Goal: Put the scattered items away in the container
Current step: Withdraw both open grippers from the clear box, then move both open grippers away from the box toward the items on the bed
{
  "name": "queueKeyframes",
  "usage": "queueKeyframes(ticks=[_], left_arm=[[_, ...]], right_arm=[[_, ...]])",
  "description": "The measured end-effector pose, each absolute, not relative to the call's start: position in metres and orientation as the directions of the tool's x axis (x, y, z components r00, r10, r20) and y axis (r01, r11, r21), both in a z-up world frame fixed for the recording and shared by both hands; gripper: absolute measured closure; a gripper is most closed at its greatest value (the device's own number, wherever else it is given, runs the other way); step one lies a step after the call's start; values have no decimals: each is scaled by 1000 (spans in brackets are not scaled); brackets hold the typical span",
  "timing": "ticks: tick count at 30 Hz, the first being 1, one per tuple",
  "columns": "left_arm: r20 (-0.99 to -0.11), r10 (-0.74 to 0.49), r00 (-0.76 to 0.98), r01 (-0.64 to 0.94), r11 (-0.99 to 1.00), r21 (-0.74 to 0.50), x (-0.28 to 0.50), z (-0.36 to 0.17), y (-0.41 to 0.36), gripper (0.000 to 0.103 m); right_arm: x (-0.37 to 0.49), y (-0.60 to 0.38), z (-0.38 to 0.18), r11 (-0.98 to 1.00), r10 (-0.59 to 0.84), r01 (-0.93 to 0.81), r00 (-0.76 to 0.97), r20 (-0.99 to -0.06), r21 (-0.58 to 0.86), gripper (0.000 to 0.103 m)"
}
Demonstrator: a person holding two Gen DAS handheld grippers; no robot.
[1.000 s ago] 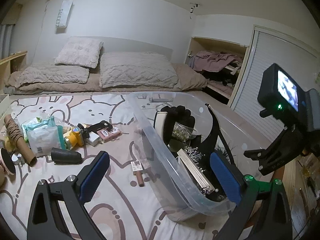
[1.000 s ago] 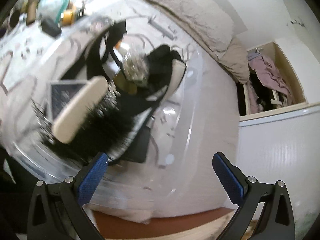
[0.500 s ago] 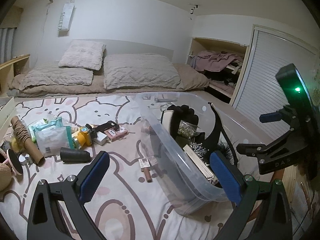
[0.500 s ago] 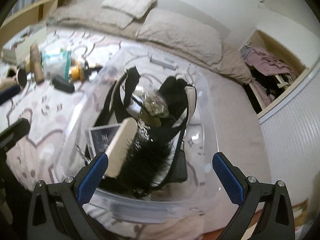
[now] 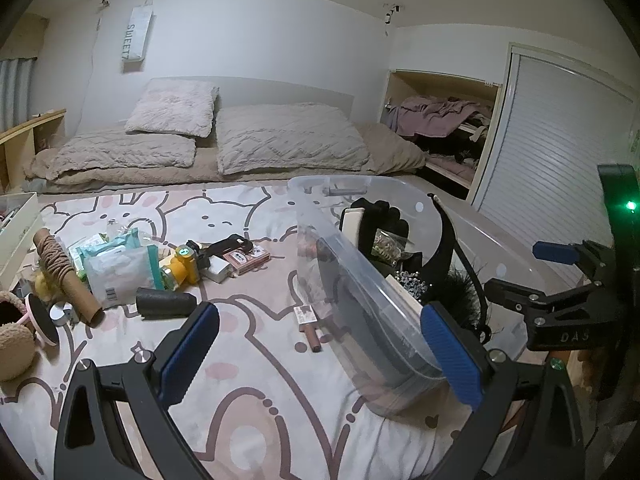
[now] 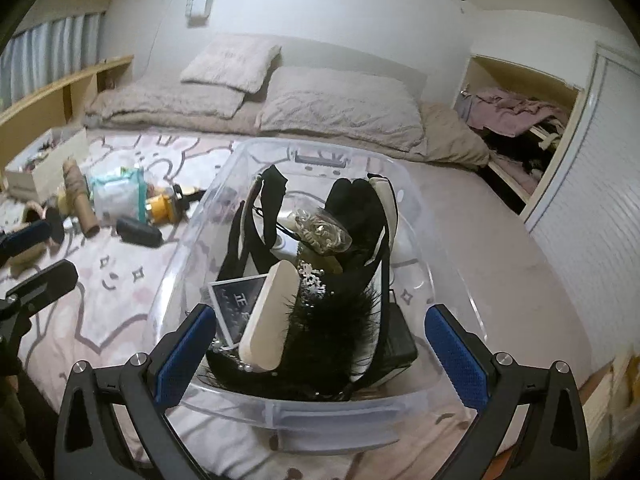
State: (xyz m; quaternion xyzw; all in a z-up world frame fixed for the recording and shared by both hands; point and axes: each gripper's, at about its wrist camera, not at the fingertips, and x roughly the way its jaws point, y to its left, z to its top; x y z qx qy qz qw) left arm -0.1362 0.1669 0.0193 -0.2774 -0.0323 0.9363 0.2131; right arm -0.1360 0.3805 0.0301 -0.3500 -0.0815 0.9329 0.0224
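Note:
A clear plastic bin (image 5: 360, 280) (image 6: 208, 216) sits on the bed's right side, holding a cream-backed black brush (image 6: 272, 312), black straps, a dark card and a clear bag. Scattered to its left lie a black cylinder (image 5: 166, 303) (image 6: 138, 231), a yellow bottle (image 5: 184, 268), a wipes pack (image 5: 118, 266), a cardboard tube (image 5: 60, 276), a pink box (image 5: 246, 258) and a small brown stick (image 5: 310, 330). My left gripper (image 5: 320, 354) hovers open and empty before the bin's near corner. My right gripper (image 6: 320, 350) hangs open and empty over the bin's near end.
Pillows (image 5: 288, 140) line the head of the bed. A wardrobe nook with clothes (image 5: 440, 120) and a slatted door (image 5: 552, 152) stand to the right. A white box (image 5: 16, 224) and a fuzzy beige item (image 5: 14, 344) lie at the left edge. Patterned blanket (image 5: 248, 400) spreads below the left gripper.
Both grippers have pulled back and risen. The right view swung from a steep look into the bin to a level one across the bed. Nothing was picked up.

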Motion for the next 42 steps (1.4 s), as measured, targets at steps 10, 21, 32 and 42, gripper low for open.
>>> queueKeyframes(ticks=[10, 21, 32, 42], left_arm=[[-516, 392, -762, -371, -917, -149, -132, 12, 160, 2], [-546, 350, -761, -335, -933, -131, -134, 1, 144, 0], [-548, 337, -766, -317, -939, -135, -141, -8, 127, 0], [-556, 322, -766, -305, -944, -127, -148, -25, 111, 0]], right_arm=[[-118, 376, 25, -997, 44, 4, -798, -601, -79, 0], [-106, 367, 17, -1000, 9, 1, -828, -561, -19, 0], [-105, 356, 11, -1000, -11, 3, -855, -518, 17, 0], [-103, 337, 0, -1000, -13, 13, -893, -449, 4, 0]])
